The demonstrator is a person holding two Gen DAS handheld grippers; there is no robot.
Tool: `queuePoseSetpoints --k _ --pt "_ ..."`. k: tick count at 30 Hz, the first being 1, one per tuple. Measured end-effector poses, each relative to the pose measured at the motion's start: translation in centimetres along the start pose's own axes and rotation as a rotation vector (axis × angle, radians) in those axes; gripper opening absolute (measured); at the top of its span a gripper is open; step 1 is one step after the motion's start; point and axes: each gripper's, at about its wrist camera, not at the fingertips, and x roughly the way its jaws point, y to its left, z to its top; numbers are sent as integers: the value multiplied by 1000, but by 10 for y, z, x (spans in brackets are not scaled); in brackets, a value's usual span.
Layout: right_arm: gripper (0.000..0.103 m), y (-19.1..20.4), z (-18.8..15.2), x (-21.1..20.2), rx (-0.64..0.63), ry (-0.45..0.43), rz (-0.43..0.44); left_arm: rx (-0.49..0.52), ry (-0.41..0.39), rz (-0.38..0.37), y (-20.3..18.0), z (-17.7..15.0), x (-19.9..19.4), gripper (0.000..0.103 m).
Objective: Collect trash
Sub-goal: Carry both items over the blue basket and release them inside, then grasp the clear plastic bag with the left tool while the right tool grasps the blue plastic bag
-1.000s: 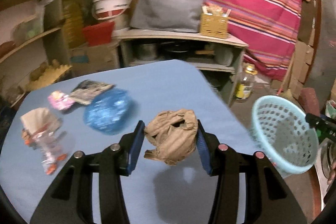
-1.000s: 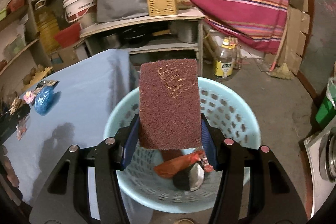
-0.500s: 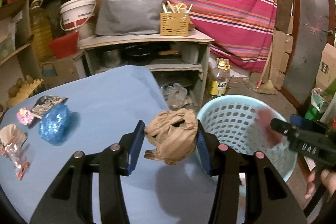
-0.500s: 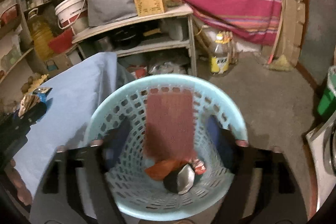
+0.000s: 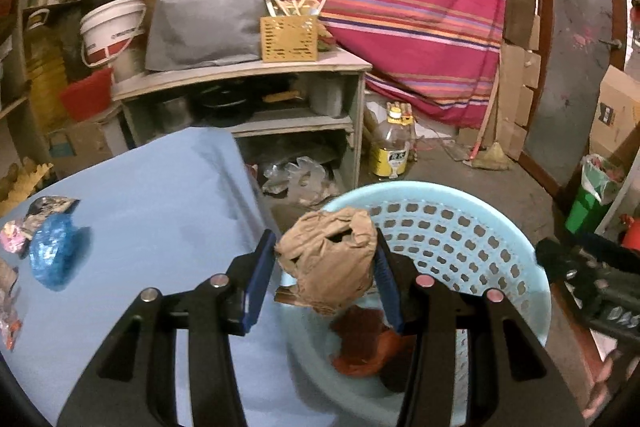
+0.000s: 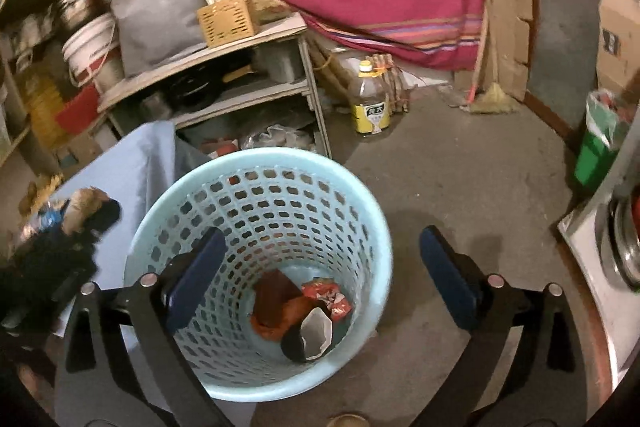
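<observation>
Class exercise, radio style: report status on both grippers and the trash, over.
Left gripper shut on crumpled brown paper, above the basket rim. Right gripper open, empty, over basket. Blue wrapper on table. Nothing blocking.

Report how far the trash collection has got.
Done: several pieces already lie in the blue basket, and the right gripper is open and empty above it. In hand: the left gripper holds crumpled brown paper over the basket. Left: blue wrapper and other scraps on the table.

Basket (image 6: 256,267) on floor, right of table (image 5: 140,211). Scraps (image 6: 296,311) in basket. Wrappers (image 5: 48,247) on table's left. Shelf unit (image 5: 248,95) behind table.
</observation>
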Motion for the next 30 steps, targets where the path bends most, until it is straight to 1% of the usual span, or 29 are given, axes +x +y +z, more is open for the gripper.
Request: queuePoseSetpoints --k 5,7,9,10,15,18,20,22,23,26,28,30 --pt "95 -6 1 -4 10 -4 -29 10 33 -27 -13 -5 23 49" --pt "95 -7 1 -6 14 -3 -30 9 49 -49 -14 -4 29 54" --pt "95 -8 2 -7 13 -9 -39 -2 50 -49 -13 -5 30 74" --pt "95 -8 2 -7 15 -10 -41 -8 50 -49 -12 -5 30 76" --pt "95 -4 1 -4 19 -5 -43 -12 60 -35 0 -4 25 77" --pt "95 3 2 -4 2 -9 -45 -31 50 -20 20 -6 11 82" --pt "96 11 2 -3 -11 -9 -41 -43 40 3 36 -7 0 83" --pt "96 24 2 -2 -36 -8 -35 -61 38 26 55 -10 -12 86" --pt "97 30 3 -2 -47 -9 -32 -73 36 45 66 -11 -19 90" --pt "98 51 2 -3 -73 -18 -15 -81 16 105 101 -19 -43 91" --pt "98 68 0 -3 -87 -21 12 -82 7 146 125 -23 -57 91" --pt "98 90 -3 -2 -113 -18 52 -98 -5 194 156 -30 -74 97"
